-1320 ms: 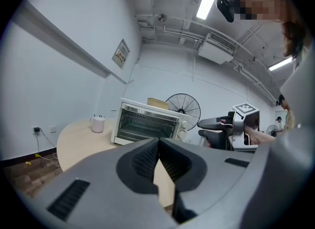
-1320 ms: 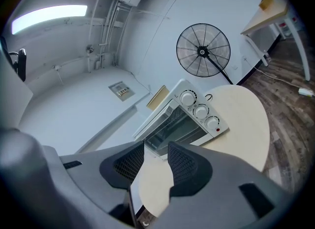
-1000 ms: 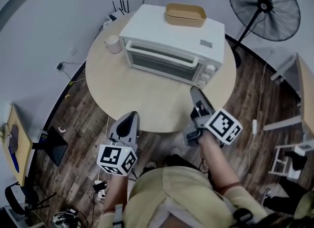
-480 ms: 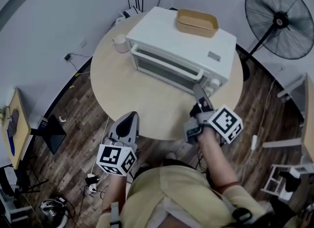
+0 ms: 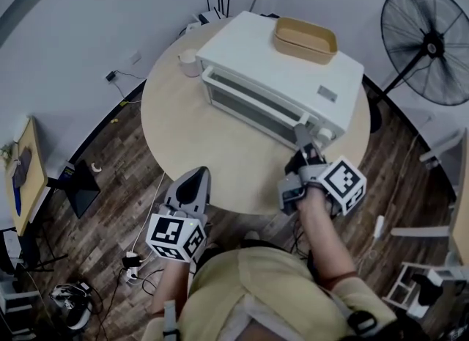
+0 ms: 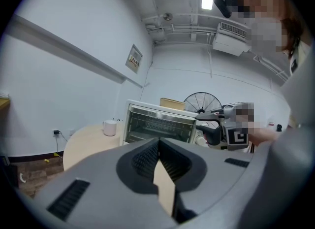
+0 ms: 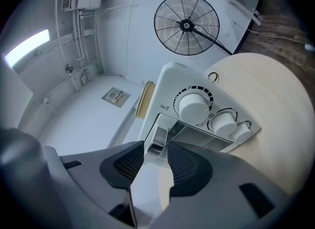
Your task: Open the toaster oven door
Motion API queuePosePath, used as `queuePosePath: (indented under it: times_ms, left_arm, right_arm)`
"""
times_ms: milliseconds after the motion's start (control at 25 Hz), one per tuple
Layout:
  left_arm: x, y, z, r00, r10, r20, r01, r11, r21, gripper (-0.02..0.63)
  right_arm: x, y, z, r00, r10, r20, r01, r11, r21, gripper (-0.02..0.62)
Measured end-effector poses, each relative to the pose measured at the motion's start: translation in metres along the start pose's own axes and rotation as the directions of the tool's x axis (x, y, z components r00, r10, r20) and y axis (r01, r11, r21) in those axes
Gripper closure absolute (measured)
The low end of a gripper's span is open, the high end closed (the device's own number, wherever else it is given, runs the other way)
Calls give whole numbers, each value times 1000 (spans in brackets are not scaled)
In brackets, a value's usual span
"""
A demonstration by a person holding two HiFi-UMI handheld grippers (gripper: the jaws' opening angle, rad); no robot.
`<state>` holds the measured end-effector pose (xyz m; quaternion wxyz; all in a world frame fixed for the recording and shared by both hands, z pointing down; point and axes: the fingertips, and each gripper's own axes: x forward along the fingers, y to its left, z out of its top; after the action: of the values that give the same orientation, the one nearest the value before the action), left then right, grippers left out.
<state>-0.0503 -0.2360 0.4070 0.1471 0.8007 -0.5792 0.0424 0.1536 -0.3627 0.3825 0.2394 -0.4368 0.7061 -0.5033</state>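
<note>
Sitting toward 12 o'clock on one round pale-wood table is one boxy white toaster oven, with one tan tray on top and one mug at its 9 o'clock. Only the right gripper view shows its three round knobs. That view also shows the shiny metal door handle end in the narrow gap between the right gripper's ribbed jaws. The left gripper, at the table's 6 o'clock edge, is closed on nothing.

The left gripper was held low and close to the body, pointing forward, its jaws pressed together with nothing between them. The right arm reached forward further, its gripper pointing ahead and a little leftward, jaws slightly apart. Both marker cubes faced upward, toward the head.
</note>
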Motion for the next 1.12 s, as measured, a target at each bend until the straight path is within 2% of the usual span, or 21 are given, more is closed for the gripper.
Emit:
queuePosePath:
  times_ms: [640, 1120]
  left_arm:
    - [-19, 15, -4, 996, 94, 2, -94, 995, -16, 604]
    - [-35, 22, -5, 995, 96, 3, -96, 995, -20, 604]
  right_arm:
    - [20, -7, 14, 1000, -8, 6, 8, 1000, 25, 463]
    - [20, -10, 14, 1000, -15, 23, 14, 1000, 22, 468]
